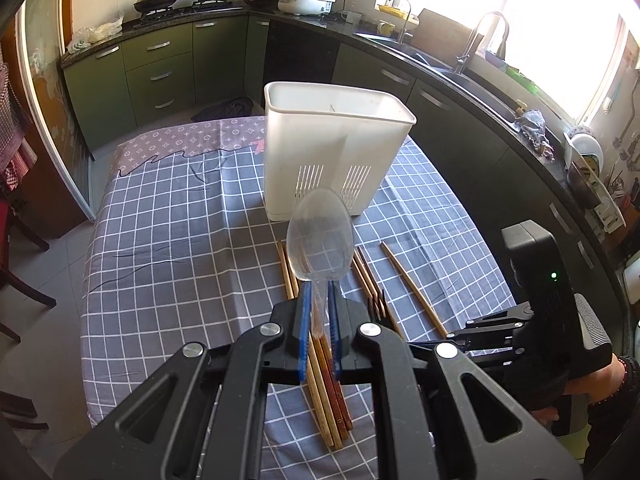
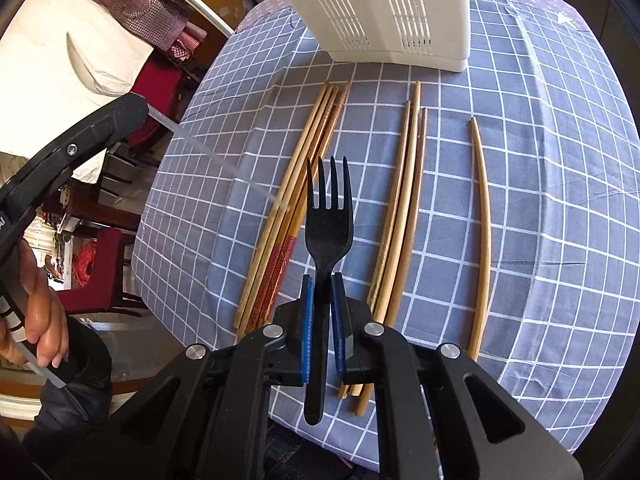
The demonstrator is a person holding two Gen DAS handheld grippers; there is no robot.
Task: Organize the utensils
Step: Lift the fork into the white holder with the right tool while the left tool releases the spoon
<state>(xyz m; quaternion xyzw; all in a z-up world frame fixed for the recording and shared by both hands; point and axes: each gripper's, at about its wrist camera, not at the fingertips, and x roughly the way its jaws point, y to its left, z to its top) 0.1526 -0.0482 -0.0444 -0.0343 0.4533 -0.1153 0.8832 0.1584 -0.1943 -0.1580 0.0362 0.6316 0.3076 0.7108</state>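
— While both grippers are hanging over the checked tablecloth (image 1: 168, 216), what are they carrying?

— The left gripper (image 1: 319, 292) is pinching the handle of a clear plastic spoon (image 1: 320, 236), and the right gripper (image 2: 323, 286) is clamping the neck of a black fork (image 2: 328, 220).

— Which way are they pointing?

— Both are running along the fingers, toward twelve o'clock in their own views. The spoon's bowl is leading and the fork's tines are leading, each aimed at the white utensil holder (image 1: 334, 152).

— Why held so?

— Probably so each can be tipped in handle-first or dropped straight into a compartment. The chopsticks (image 2: 400, 208) are lying on the cloth, tips mostly toward the holder, waiting.
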